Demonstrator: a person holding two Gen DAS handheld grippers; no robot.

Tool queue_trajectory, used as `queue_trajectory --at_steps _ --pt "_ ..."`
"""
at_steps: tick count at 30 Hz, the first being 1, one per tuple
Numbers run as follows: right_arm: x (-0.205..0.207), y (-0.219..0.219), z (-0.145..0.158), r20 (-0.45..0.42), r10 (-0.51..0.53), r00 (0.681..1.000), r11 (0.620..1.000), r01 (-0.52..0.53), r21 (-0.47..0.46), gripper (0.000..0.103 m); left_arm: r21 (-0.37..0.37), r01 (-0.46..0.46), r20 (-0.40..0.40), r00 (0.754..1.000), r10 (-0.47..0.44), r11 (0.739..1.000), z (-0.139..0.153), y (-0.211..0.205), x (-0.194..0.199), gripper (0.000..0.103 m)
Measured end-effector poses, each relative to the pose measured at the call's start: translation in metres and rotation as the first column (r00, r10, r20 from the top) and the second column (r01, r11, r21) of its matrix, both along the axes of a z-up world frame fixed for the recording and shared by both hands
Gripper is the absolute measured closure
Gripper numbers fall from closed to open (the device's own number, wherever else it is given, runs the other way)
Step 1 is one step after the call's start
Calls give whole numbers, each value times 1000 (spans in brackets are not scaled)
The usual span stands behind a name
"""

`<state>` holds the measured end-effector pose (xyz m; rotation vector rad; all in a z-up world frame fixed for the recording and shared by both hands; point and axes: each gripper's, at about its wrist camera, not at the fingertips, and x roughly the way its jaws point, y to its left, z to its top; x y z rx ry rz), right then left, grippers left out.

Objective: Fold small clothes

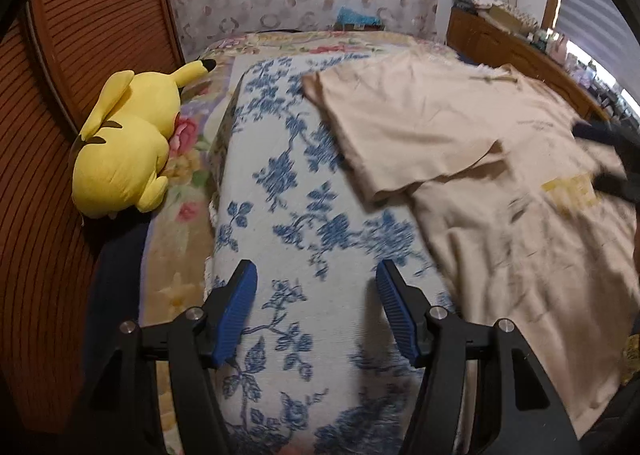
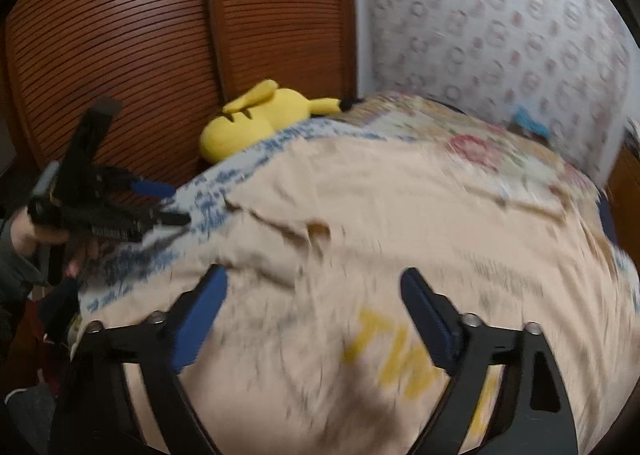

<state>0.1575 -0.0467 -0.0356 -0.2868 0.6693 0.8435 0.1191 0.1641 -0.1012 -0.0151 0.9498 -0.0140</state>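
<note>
I see the bed [image 1: 280, 175] filling most of both views, covered by a white quilt with blue flowers, woven and slightly ribbed, over a floral blanket. Across the right half of the left wrist view lies the beige T-shirt [image 1: 500, 195], soft thin cotton with yellow lettering, one sleeve folded in over the body toward the centre. In the right wrist view the shirt spreads through the middle and lower frame, blurred.

My left gripper [image 1: 316, 315] sits at the bottom centre, its blue ribbed pads parted, nothing between them, over bare quilt just left of the shirt's edge. My right gripper [image 2: 312, 315] is spread wider, empty, above the printed chest.

My worry: the cloth is limp and smooth, so a pinch may catch the quilt beneath too, or take one layer and undo the folded sleeve. The blur suggests fast travel; I could drag and wrinkle the fabric.

The yellow plush toy [image 1: 124, 151], rounded and fuzzy, rests at the left by the slatted wooden door [image 1: 60, 95].
</note>
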Motion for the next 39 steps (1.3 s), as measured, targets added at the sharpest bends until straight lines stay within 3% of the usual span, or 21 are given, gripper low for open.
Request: queue_trajectory --at_steps 4,7,14,20,24,27,28,34,39 --pt "22 33 -2 -15 85 996 996 -85 -20 49 -20 -5 28 1000 5 1000 -2 4 -4 37" --pt "33 60 -12 -29 150 988 987 -151 -51 59 -16 7 59 998 -7 1000 -5 1 -6 22" --pt "44 114 -37 -83 281 956 951 -289 -111 61 -21 11 65 998 -10 1000 -5 3 -3 15" --pt "57 133 -49 -122 328 937 929 -344 -135 62 -22 8 67 998 -7 1000 -5 4 -3 14" --pt "54 139 -54 -97 368 925 905 -380 -189 67 -20 3 69 998 -1 1000 -5 3 -4 14" --pt "59 141 -54 -96 374 922 901 -386 -197 93 -19 -4 71 997 6 1000 -5 3 -5 14" --pt "61 140 -54 -103 376 921 901 -389 -190 97 -20 -6 71 997 7 1000 -5 2 -5 14" --pt "92 115 -20 -144 313 939 949 -315 9 100 -20 -8 71 997 10 1000 -6 3 -6 14" --pt "126 89 -3 -95 146 985 989 -147 -1 100 -20 -7 71 997 9 1000 -6 3 -6 14"
